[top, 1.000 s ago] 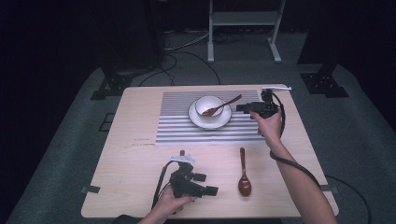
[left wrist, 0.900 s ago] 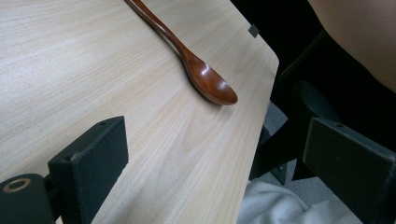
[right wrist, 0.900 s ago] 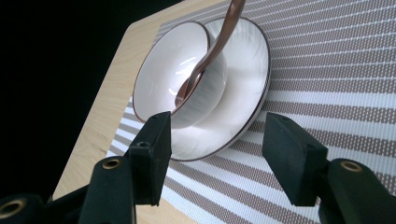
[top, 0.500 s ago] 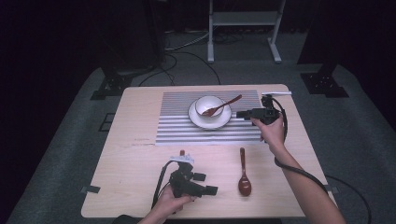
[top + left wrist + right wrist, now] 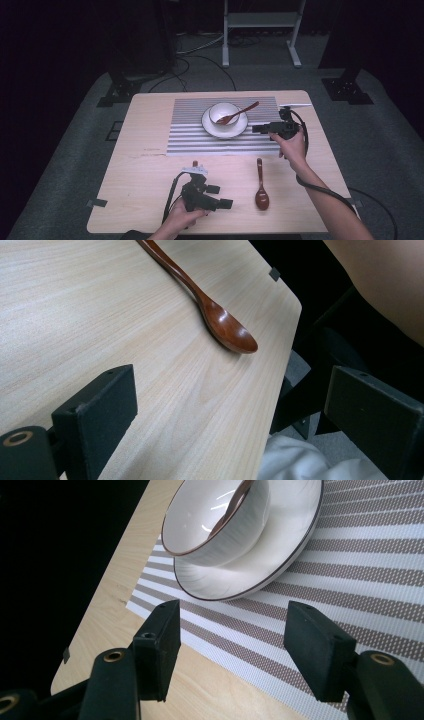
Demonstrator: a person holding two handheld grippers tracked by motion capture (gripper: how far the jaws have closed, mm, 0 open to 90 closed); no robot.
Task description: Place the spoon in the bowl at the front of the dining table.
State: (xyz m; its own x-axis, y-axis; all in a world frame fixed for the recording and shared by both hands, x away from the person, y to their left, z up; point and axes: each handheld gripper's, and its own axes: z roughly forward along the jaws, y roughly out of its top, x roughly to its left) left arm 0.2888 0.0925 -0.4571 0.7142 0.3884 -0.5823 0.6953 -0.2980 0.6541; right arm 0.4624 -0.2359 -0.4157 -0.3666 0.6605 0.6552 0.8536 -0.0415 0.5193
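Wood spoon 1 (image 5: 238, 114) sits in the bowl (image 5: 223, 113); right gripper (image 5: 261, 128) has backed off toward the person, jaws wide, empty. Spoon 2 (image 5: 261, 184) lies on the table (likely next); left gripper (image 5: 223, 200) open beside it.

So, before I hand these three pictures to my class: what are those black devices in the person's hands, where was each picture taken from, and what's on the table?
They are hand-held grippers, each with two black fingers. One picture looks down from above the table; the other two come from cameras riding on each gripper. In the high view, the left gripper rests near the table's front edge, open and empty. The right gripper hangs over the striped placemat, also open and empty. On the placemat a white bowl sits on a plate with a wooden spoon in it. A second spoon lies on bare wood.
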